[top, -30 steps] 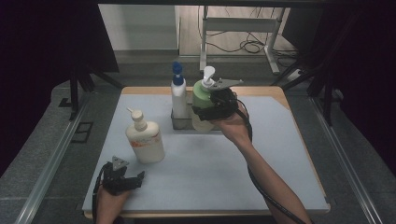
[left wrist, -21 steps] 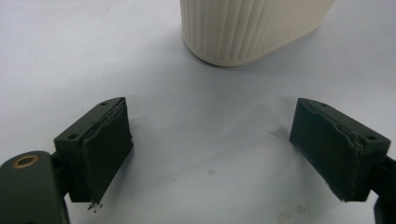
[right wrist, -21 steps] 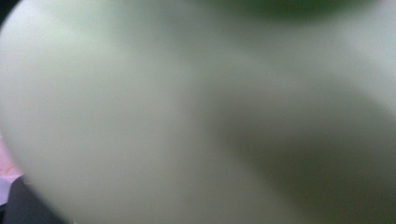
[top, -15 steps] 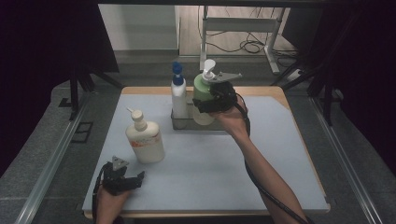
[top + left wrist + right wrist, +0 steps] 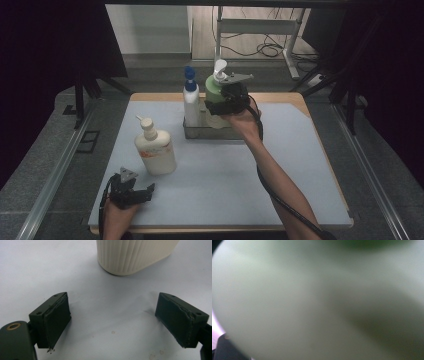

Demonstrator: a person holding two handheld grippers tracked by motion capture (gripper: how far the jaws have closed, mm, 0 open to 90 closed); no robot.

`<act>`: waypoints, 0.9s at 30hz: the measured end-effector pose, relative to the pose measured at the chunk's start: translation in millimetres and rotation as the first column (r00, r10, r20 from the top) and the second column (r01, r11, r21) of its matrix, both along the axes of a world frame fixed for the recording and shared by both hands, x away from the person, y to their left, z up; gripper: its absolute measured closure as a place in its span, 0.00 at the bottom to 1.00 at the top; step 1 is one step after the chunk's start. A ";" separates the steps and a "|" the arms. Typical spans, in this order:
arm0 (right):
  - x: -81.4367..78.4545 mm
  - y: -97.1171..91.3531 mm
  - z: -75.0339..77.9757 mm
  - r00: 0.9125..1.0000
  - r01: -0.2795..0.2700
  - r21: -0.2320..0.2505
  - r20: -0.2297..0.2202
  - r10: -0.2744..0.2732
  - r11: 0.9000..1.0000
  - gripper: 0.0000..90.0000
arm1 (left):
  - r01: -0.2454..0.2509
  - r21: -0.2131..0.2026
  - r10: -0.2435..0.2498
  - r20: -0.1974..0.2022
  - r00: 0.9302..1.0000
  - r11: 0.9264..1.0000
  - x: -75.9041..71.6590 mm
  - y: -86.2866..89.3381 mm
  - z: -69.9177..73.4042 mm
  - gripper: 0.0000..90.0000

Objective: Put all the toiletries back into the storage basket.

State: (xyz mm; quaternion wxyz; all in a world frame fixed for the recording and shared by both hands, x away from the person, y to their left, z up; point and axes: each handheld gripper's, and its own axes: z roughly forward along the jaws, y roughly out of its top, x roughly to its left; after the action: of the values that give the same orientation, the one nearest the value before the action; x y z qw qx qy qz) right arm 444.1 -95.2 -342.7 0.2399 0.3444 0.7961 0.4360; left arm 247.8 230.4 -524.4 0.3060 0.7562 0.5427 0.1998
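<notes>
The right gripper [image 5: 223,102] pinches the green bottle [image 5: 216,92] over the tray [image 5: 192,132]; the blue-capped bottle [image 5: 190,102] stands just beside it, so a sideways swing could topple that; the left gripper [image 5: 134,192] rests spread, the cream bottle [image 5: 155,152] just ahead.

Your right gripper [image 5: 220,106] reaches far forward, arm outstretched, while your left gripper [image 5: 142,192] rests low with jaws wide apart.

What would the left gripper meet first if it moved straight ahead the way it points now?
Probably the cream ribbed pump bottle. It stands ahead of the open left gripper, slightly right of the jaws' midline, with bare table mat between. Depth is hard to judge.
</notes>
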 end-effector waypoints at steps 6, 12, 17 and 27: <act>9.6 4.1 -4.9 1.000 0.015 -0.016 -0.003 -0.015 1.000 0.13 | 0.000 -0.001 0.000 0.000 1.000 1.000 0.0 0.0 0.0 0.13; 18.2 5.8 -10.9 1.000 0.029 -0.021 -0.008 -0.029 0.999 0.13 | 0.000 -0.001 0.000 0.000 1.000 1.000 0.1 -0.1 0.0 0.13; 24.3 6.9 -15.7 0.999 0.036 -0.028 -0.013 -0.037 0.999 0.13 | 0.000 0.000 0.000 0.000 1.000 1.000 0.1 0.0 0.0 0.13; 32.6 10.3 -26.8 0.999 0.032 -0.045 -0.039 -0.034 0.998 0.13 | 0.000 0.000 0.000 -0.001 1.000 1.000 0.1 0.0 0.0 0.13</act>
State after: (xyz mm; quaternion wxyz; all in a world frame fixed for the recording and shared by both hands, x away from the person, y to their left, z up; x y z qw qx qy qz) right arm 476.6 -84.9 -369.5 0.2388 0.3605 0.8044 0.4073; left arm 247.9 230.4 -524.4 0.3059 0.7564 0.5426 0.1996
